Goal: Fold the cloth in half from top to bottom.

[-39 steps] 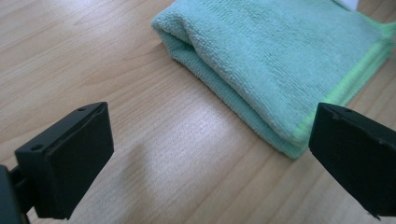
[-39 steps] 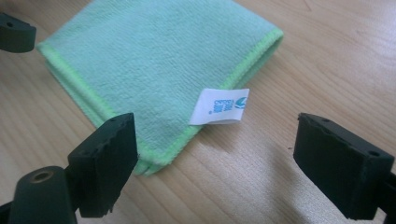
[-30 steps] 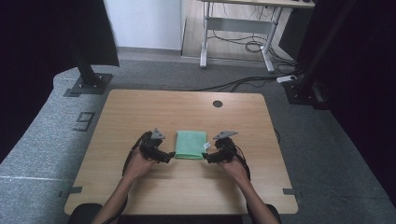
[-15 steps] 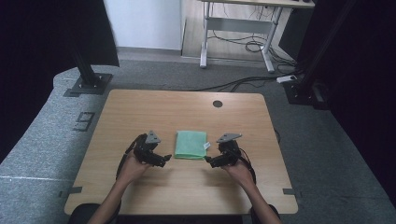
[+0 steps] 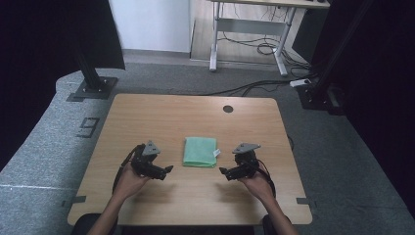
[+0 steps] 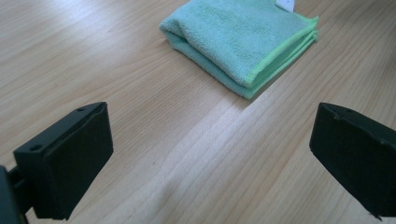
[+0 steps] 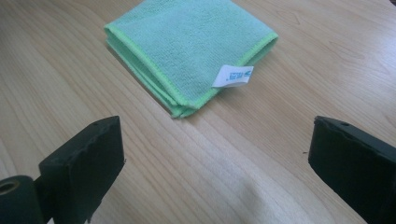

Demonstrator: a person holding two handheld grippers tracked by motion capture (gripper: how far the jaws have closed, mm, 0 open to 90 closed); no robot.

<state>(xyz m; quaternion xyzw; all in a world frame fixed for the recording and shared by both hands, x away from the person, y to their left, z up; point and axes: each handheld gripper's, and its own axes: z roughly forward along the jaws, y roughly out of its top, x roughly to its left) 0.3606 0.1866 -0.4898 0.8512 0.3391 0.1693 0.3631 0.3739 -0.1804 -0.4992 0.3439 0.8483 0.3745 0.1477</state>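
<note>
On the table (image 5: 161, 112) I count one folded green cloth (image 5: 200, 151) with one white tag (image 7: 232, 75), between my left gripper (image 5: 164, 172) and right gripper (image 5: 223, 172), both spread wide, nothing held

High view looks down from above; both gripper views skim low, close, sharing the folded green microfibre cloth (image 5: 200, 152) (image 6: 243, 39) (image 7: 189, 51).

Both grippers drawn back from the cloth (image 5: 200, 151) toward the near table edge, left gripper (image 5: 167, 170) and right gripper (image 5: 224, 172) now apart from it on either side. Right jaws just been opening, now wide, nothing between them. Cloth now free of both grippers.
</note>
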